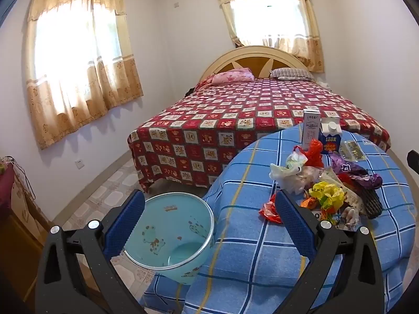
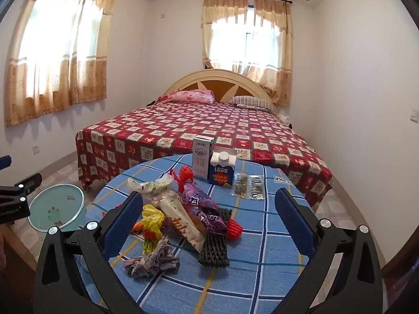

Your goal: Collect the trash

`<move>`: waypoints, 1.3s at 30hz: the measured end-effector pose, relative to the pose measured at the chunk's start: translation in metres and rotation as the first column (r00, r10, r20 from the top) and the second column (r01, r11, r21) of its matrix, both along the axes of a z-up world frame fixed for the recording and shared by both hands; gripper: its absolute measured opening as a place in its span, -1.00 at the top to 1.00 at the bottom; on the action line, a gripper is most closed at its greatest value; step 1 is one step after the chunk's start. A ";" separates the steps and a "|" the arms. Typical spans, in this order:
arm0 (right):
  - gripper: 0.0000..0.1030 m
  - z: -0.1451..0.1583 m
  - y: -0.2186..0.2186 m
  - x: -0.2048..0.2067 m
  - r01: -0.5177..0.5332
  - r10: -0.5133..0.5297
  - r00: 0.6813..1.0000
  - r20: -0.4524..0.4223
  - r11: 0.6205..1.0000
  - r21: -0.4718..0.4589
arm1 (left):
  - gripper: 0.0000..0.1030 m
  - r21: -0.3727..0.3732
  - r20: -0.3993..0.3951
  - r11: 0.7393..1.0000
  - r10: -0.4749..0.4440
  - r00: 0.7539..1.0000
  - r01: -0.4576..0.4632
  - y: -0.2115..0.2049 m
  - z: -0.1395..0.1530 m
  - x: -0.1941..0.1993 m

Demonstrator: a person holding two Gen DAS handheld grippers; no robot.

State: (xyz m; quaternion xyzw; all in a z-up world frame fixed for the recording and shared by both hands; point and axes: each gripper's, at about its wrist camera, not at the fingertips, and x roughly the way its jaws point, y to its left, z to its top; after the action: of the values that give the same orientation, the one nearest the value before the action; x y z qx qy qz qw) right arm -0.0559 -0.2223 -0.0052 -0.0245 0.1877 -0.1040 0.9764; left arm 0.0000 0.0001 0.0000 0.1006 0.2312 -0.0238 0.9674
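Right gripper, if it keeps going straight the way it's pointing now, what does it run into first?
Probably the trash pile on the blue checked tablecloth. The right gripper stands open and tilted down, with the purple wrapper and black foam net nearest its line; depth is uncertain.

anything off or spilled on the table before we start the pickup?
Nothing spilled or broken. The trash pile of crumpled wrappers and bags lies loose on the blue checked tablecloth, as expected. Both cartons stand upright behind it. The bin sits beside the table, no trash visible in it.
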 end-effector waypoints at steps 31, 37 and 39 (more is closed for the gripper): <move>-0.91 -0.006 -0.013 0.003 0.015 -0.015 1.000 -0.007 1.000 0.017 | -0.89 0.006 0.017 0.999 0.036 0.999 -0.036 0.007 0.003 0.003; -0.91 -0.006 -0.013 0.003 0.016 -0.016 1.000 -0.009 1.000 0.016 | -0.89 0.006 0.016 0.999 0.038 0.999 -0.038 0.009 0.002 0.003; -0.91 -0.006 -0.013 0.003 0.015 -0.015 1.000 -0.009 1.000 0.018 | -0.89 0.007 0.015 0.999 0.038 0.999 -0.038 0.009 0.001 0.003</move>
State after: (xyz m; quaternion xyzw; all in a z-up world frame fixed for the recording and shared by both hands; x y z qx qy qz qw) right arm -0.0525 -0.2357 -0.0116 -0.0148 0.1931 -0.1096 0.9749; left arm 0.0028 0.0090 0.0015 0.0998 0.2259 -0.0038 0.9690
